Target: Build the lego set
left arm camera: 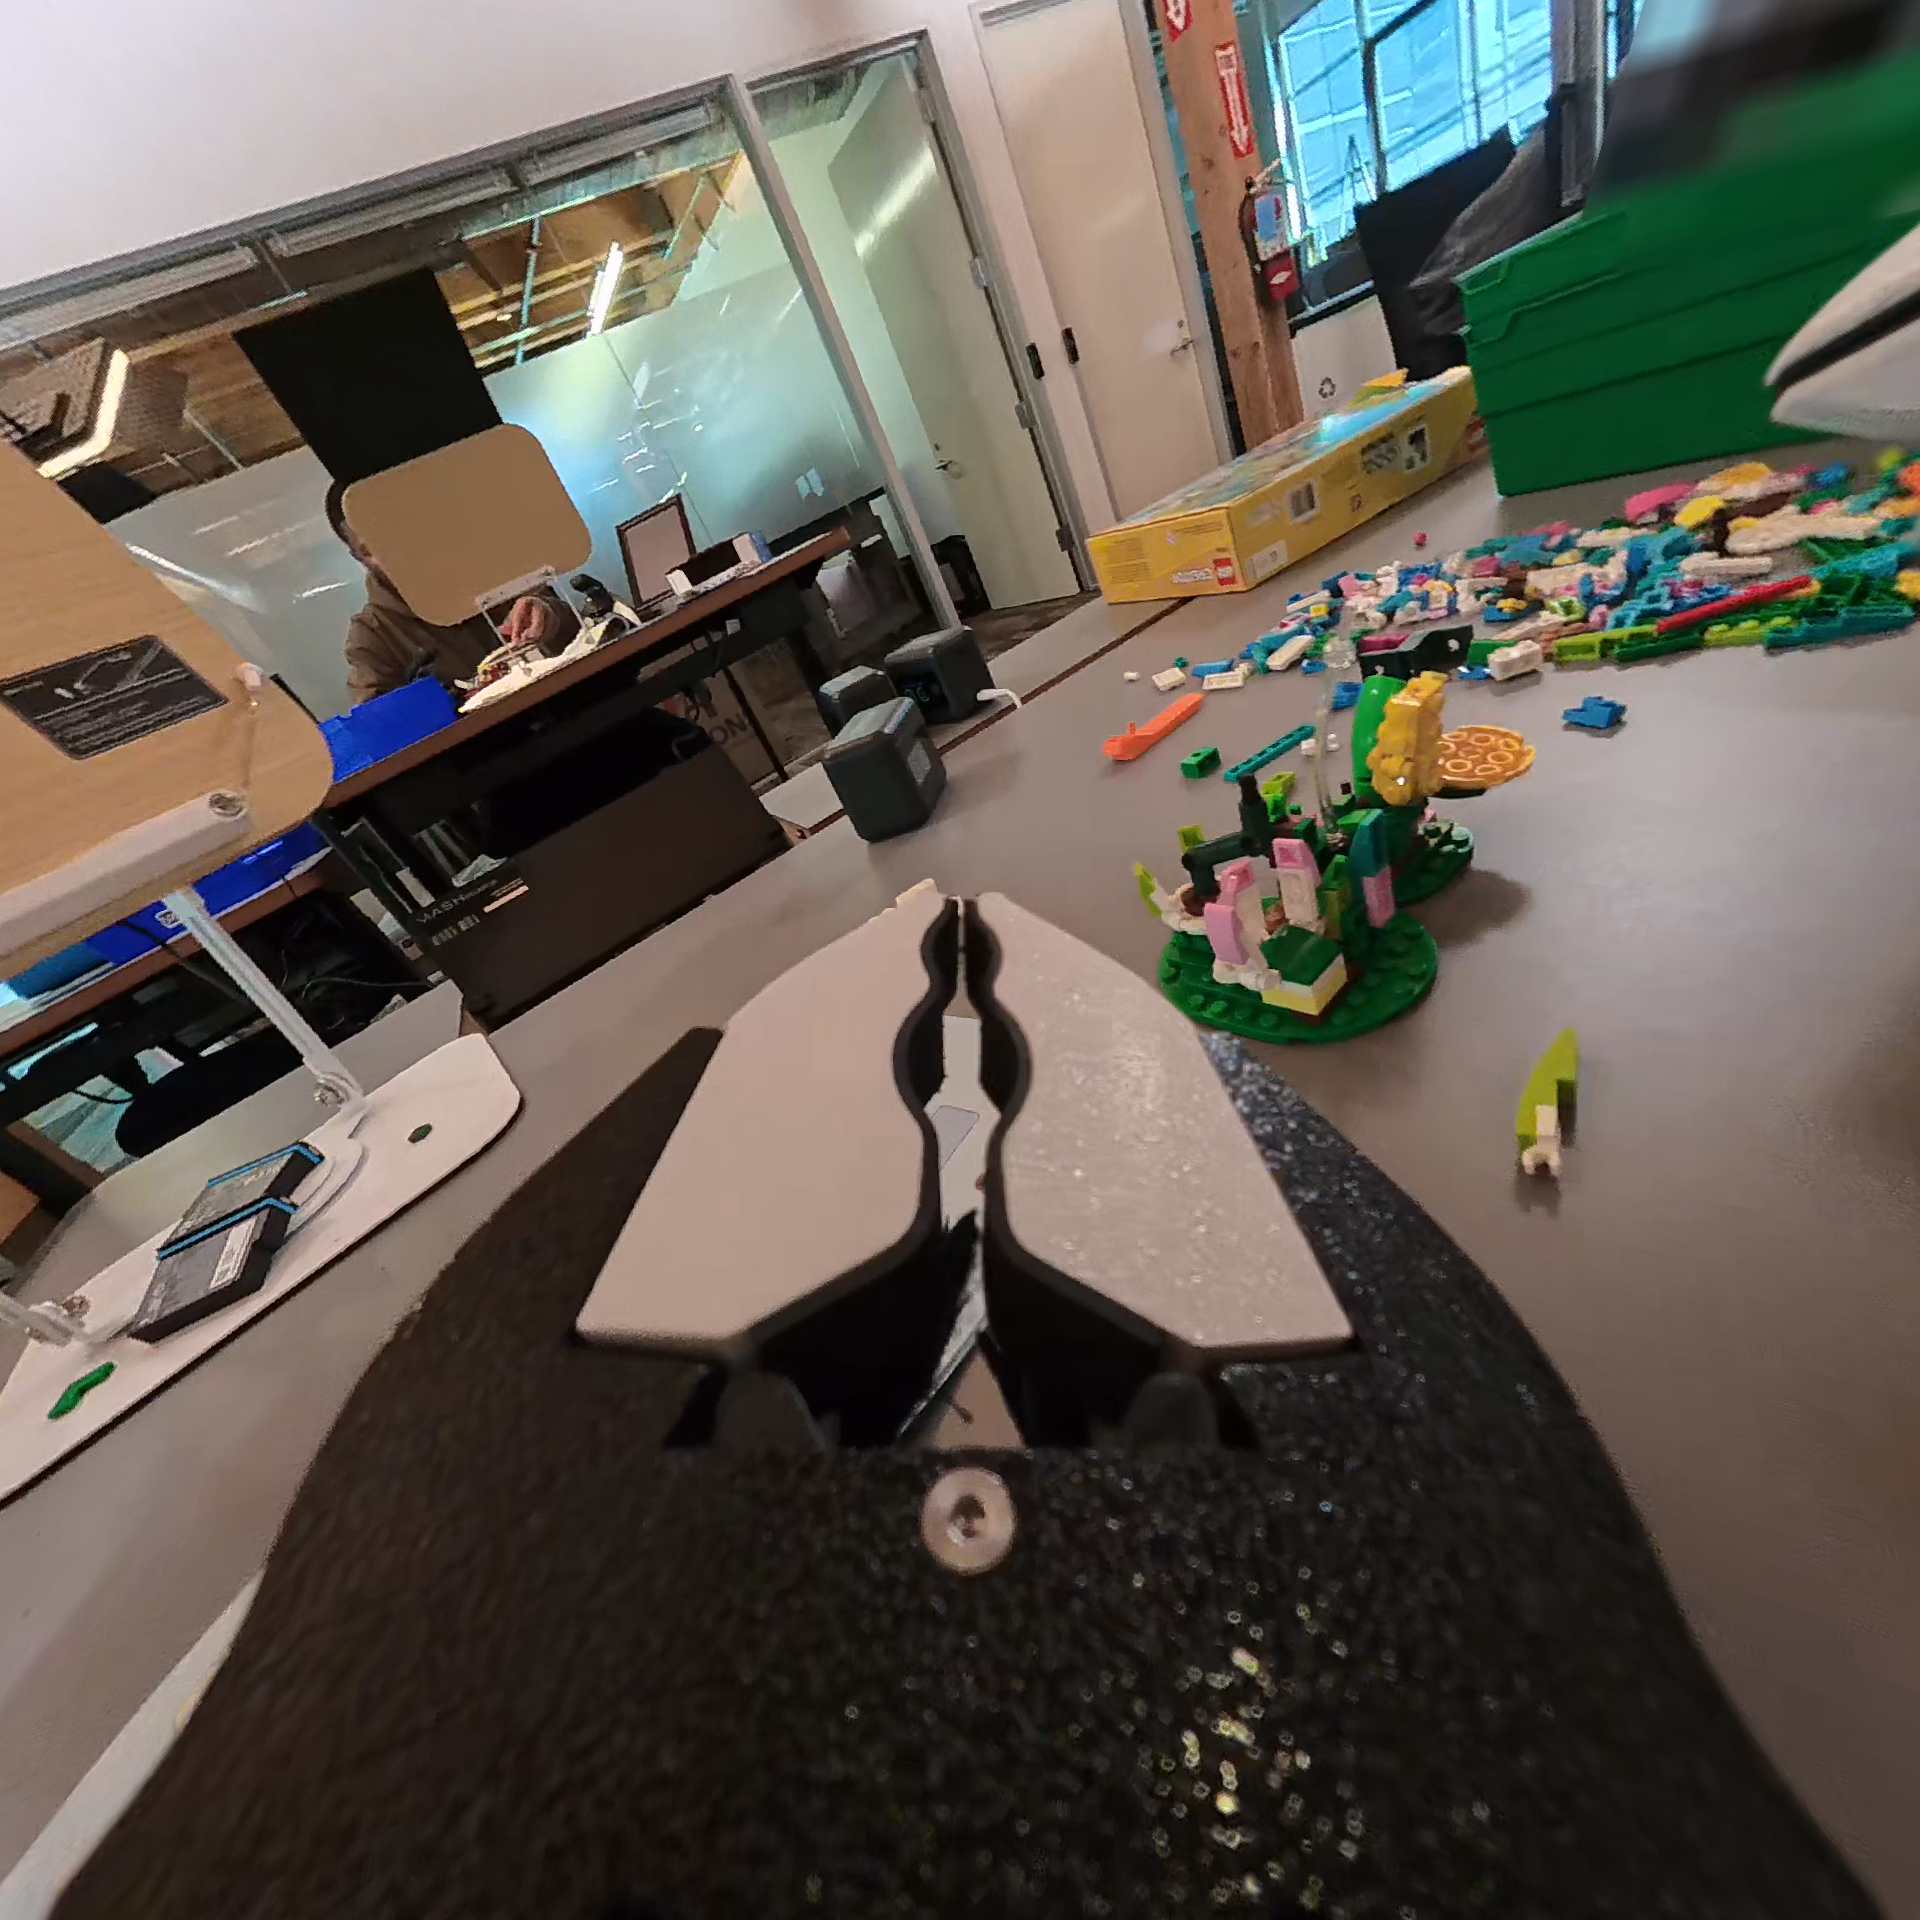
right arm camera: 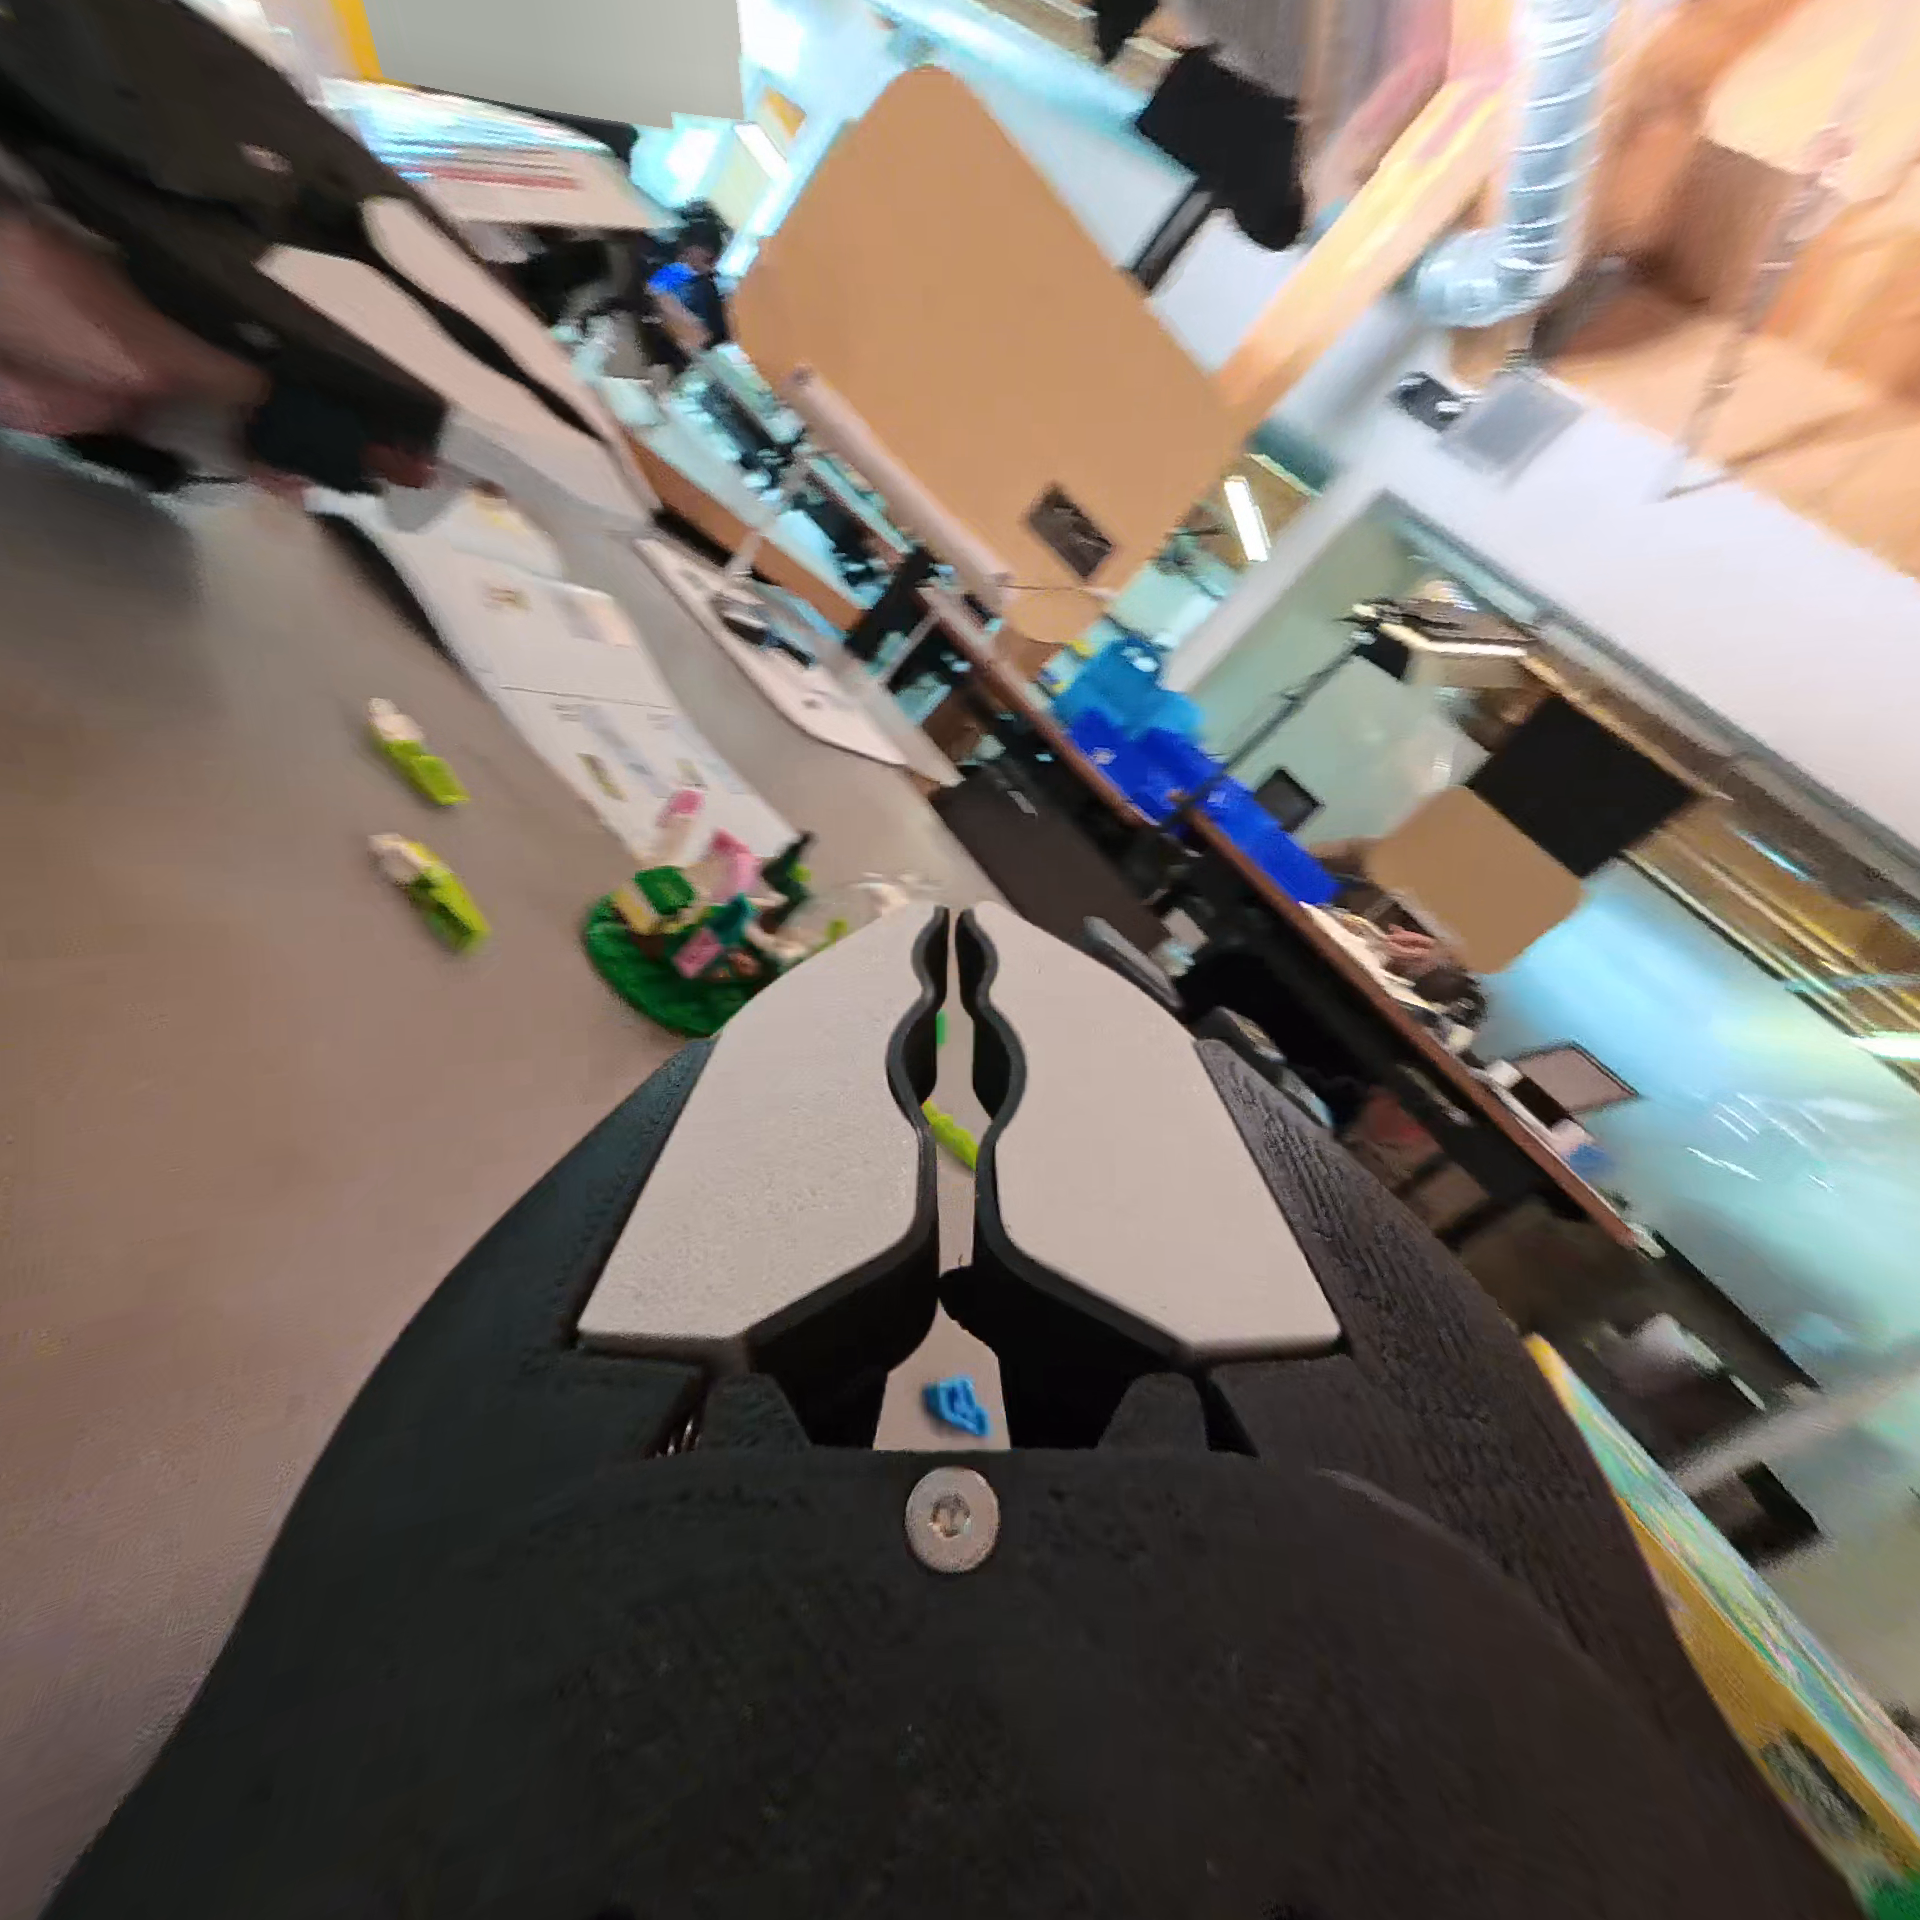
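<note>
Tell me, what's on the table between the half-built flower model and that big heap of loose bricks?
In the left wrist view, between the flower model and the brick heap, scattered strays lie on grey tabletop: an orange piece, a blue piece and small green bits.

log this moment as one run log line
left gripper: shut, empty | right gripper: shut, empty | partly built green-base flower lego model: standing on grey table, untouched
</note>
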Demonstrator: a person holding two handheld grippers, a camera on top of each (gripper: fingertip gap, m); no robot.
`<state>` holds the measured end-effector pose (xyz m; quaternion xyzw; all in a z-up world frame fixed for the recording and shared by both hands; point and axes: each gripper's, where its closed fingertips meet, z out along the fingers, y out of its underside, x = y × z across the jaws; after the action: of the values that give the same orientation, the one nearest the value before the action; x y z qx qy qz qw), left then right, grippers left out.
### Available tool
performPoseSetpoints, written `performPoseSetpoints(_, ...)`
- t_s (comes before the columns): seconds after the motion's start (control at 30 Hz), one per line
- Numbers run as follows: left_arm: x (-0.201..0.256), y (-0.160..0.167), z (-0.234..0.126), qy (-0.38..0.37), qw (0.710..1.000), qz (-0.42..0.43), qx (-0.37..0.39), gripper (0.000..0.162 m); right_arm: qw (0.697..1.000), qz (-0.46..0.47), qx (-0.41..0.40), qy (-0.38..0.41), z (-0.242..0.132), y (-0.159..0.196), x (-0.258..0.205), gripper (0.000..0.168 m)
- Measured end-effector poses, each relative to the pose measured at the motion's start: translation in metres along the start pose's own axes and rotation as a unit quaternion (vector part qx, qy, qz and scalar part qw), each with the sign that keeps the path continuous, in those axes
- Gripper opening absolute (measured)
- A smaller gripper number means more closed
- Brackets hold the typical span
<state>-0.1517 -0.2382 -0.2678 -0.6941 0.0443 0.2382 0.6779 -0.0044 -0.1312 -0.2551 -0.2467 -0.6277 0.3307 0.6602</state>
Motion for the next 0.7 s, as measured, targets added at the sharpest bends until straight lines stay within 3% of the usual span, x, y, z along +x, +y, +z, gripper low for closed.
performPoseSetpoints(0.03,-0.001,-0.003,-0.001,-0.004,1.0,-0.008,0.007,0.0,1.0,0.007,-0.001,0.03,-0.004,0.005,0.01,0.0)
performPoseSetpoints(0.17,0.006,-0.015,-0.004,-0.006,0.999,0.005,0.035,0.0,0.99,0.065,-0.036,0.12,-0.01,0.033,0.048,0.0)
performPoseSetpoints(0.23,0.01,-0.016,-0.004,-0.009,0.999,0.03,0.035,0.0,0.984,0.117,-0.038,0.126,-0.01,0.041,0.055,0.0)
performPoseSetpoints(0.33,0.015,-0.017,-0.003,0.009,0.999,0.003,0.037,0.0,0.979,0.16,-0.036,0.125,-0.011,0.047,0.06,0.0)
performPoseSetpoints(0.7,0.004,-0.015,-0.005,0.007,0.998,-0.052,0.045,0.0,0.978,0.157,-0.037,0.13,-0.01,0.048,0.061,0.0)
